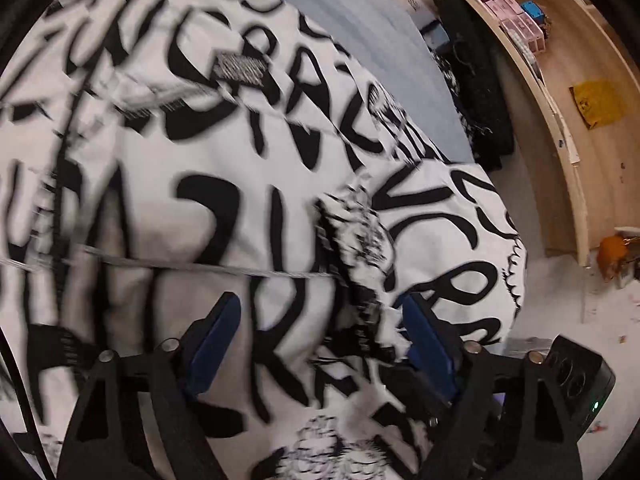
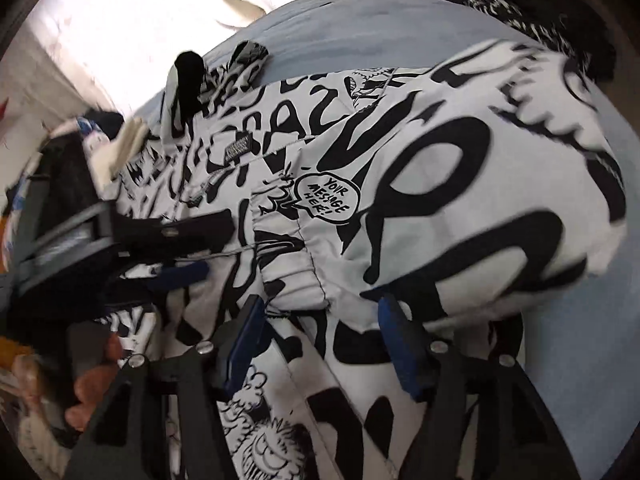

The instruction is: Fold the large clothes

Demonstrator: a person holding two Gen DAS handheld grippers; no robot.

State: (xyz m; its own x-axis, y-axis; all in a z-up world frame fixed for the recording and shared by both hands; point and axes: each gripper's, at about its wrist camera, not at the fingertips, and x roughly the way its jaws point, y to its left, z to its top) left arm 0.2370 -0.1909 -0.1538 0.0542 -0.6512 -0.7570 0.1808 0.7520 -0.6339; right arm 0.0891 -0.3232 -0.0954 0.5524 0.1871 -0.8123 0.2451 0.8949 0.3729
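Observation:
A large white garment with black graffiti lettering (image 1: pixel 224 184) lies spread on a pale blue bed sheet (image 1: pixel 360 32). My left gripper (image 1: pixel 320 312) is open just above it, its blue pads (image 1: pixel 212 344) on either side of a bunched ribbed cuff (image 1: pixel 360 240). In the right wrist view the same garment (image 2: pixel 400 200) fills the middle. My right gripper (image 2: pixel 320 312) is open over a gathered seam (image 2: pixel 316 264). The left gripper (image 2: pixel 180 248) shows at the left, held by a hand (image 2: pixel 92 384).
A wooden shelf unit (image 1: pixel 560 80) with pink boxes (image 1: pixel 516 16) stands at the right beyond the bed. Dark clothes (image 1: pixel 480 80) lie by the bed's edge. A black device (image 1: pixel 576 376) sits low right. A bright curtain (image 2: pixel 140 20) hangs behind the bed.

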